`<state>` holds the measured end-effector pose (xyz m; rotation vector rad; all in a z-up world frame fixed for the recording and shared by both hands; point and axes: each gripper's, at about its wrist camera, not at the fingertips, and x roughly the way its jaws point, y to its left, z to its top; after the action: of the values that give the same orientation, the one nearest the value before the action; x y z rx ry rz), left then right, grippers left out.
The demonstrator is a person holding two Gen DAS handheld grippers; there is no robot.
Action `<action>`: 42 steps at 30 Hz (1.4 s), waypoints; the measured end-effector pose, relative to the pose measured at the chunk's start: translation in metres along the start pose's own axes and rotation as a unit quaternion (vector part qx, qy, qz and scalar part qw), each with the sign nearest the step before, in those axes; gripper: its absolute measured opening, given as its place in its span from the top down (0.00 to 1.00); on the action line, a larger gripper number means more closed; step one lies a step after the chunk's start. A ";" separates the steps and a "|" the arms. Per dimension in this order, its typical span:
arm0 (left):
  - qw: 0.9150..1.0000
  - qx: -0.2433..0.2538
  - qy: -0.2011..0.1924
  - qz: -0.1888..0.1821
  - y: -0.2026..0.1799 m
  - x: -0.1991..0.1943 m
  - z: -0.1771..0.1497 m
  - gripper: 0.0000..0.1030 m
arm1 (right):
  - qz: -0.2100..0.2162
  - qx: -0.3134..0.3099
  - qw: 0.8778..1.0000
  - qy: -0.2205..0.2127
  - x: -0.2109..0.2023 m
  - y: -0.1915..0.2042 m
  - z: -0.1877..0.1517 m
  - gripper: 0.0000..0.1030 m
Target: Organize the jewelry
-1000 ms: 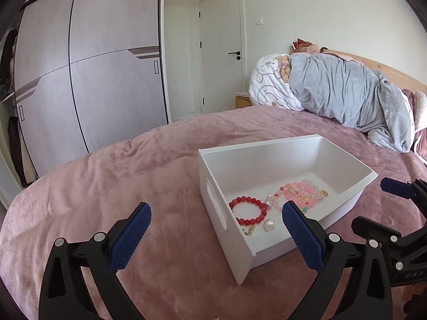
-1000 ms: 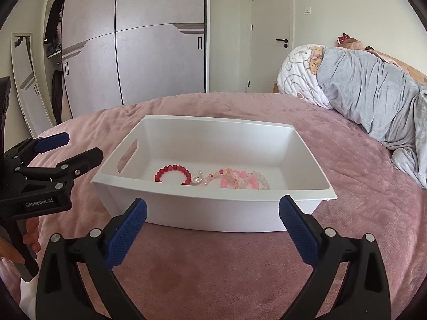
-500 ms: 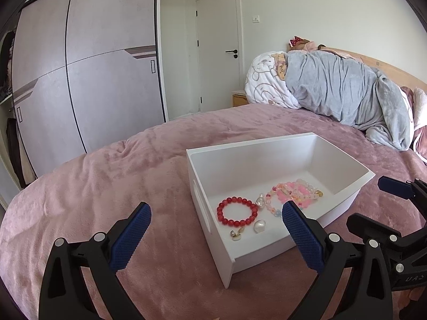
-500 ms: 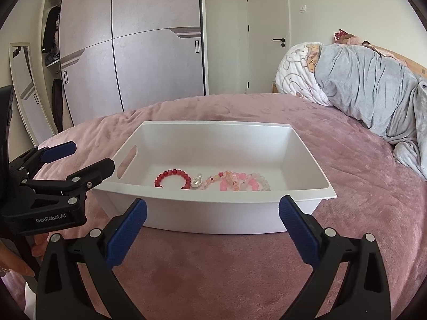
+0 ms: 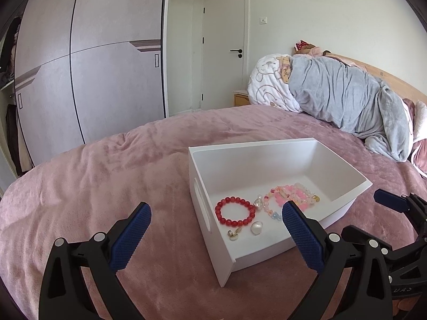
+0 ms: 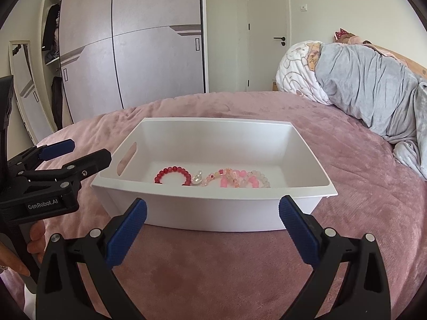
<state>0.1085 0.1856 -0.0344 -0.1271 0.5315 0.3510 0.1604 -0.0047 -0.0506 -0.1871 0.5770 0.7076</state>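
Observation:
A white plastic bin (image 5: 344, 164) (image 6: 213, 202) stands on the pink bed cover. Inside lie a red bead bracelet (image 5: 234, 211) (image 6: 173, 174), pink and clear bead bracelets (image 5: 293, 196) (image 6: 240, 178), a pearl (image 5: 256, 224) and a small gold earring (image 5: 234, 233). My left gripper (image 5: 216, 229) is open and empty, above the bin's near left corner. My right gripper (image 6: 212, 218) is open and empty, in front of the bin's long near wall. Each gripper shows in the other's view: the right gripper (image 5: 395, 208) and the left gripper (image 6: 64, 154).
The pink bed cover (image 5: 93, 181) spreads all around the bin. A grey blanket heap (image 5: 347, 98) and a white printed pillow (image 5: 267, 82) lie at the bed's head, back right. Wardrobe doors (image 5: 106, 66) and a room door (image 5: 226, 48) stand beyond.
The bin has shifted left and lower in the left wrist view, as my left gripper has moved right and over it. The right gripper's view has barely changed. Both stay open.

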 end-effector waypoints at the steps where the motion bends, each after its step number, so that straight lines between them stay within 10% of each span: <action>1: 1.000 0.003 -0.002 0.001 -0.001 0.000 -0.001 0.03 | 0.001 0.002 1.000 0.001 0.001 0.000 0.000 0.05; 42: 0.999 0.025 -0.028 -0.011 -0.003 -0.006 -0.006 0.04 | 0.003 0.009 1.000 0.012 0.006 0.000 -0.005 0.05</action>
<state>0.1013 0.1800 -0.0363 -0.0748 0.4828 0.3179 0.1620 -0.0026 -0.0584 -0.1769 0.6081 0.7072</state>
